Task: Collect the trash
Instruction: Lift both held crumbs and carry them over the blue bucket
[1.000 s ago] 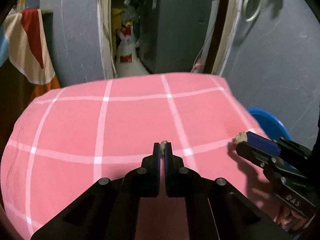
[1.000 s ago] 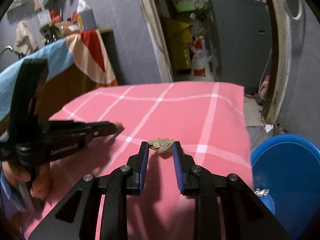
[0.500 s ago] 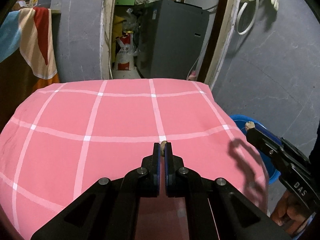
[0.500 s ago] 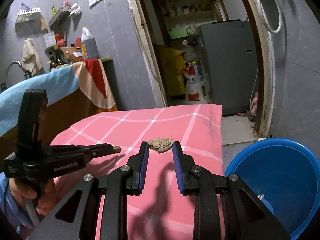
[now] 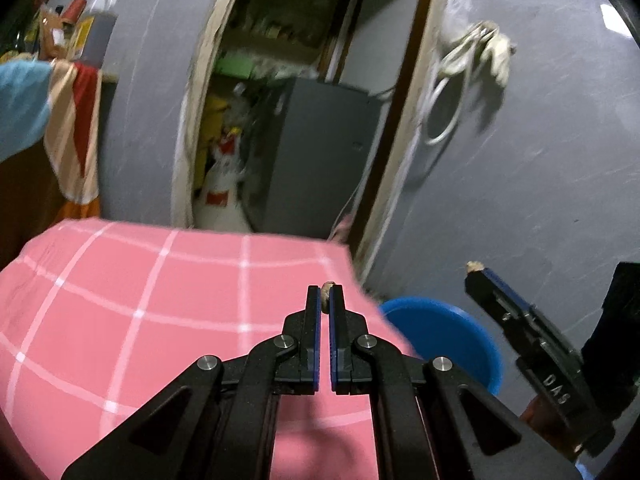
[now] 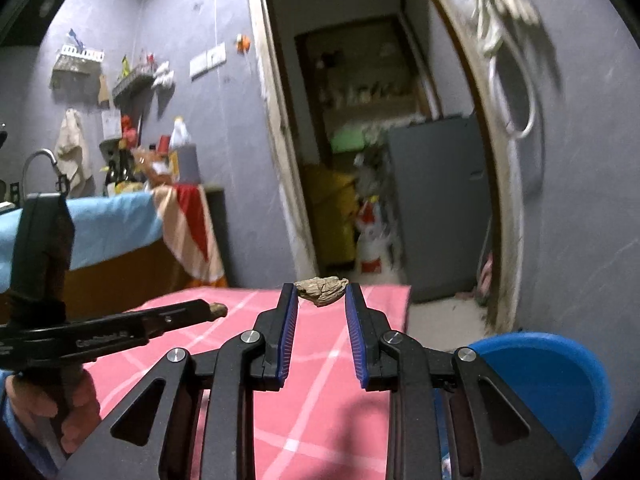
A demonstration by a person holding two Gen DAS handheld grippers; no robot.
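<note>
My left gripper (image 5: pixel 325 294) is shut on a small brown scrap of trash (image 5: pixel 327 289), held above the right edge of the pink checked cloth (image 5: pixel 140 312). My right gripper (image 6: pixel 321 294) is shut on a larger crumpled brown scrap (image 6: pixel 321 290), held in the air over the pink cloth (image 6: pixel 320 364). The blue bucket (image 5: pixel 444 336) stands on the floor right of the cloth; it also shows in the right wrist view (image 6: pixel 556 384). Each gripper appears in the other's view: the right gripper (image 5: pixel 476 270) and the left gripper (image 6: pixel 216 310).
A grey wall (image 5: pixel 520 184) with a hanging hose (image 5: pixel 448 112) rises behind the bucket. An open doorway (image 6: pixel 360 160) shows a grey fridge (image 6: pixel 440 204). A counter with a blue and striped cloth (image 6: pixel 120 224) stands at left.
Both grippers have lifted and tilted up from the cloth with their scraps held. The left gripper has swung right, so the bucket sits closer to it.
</note>
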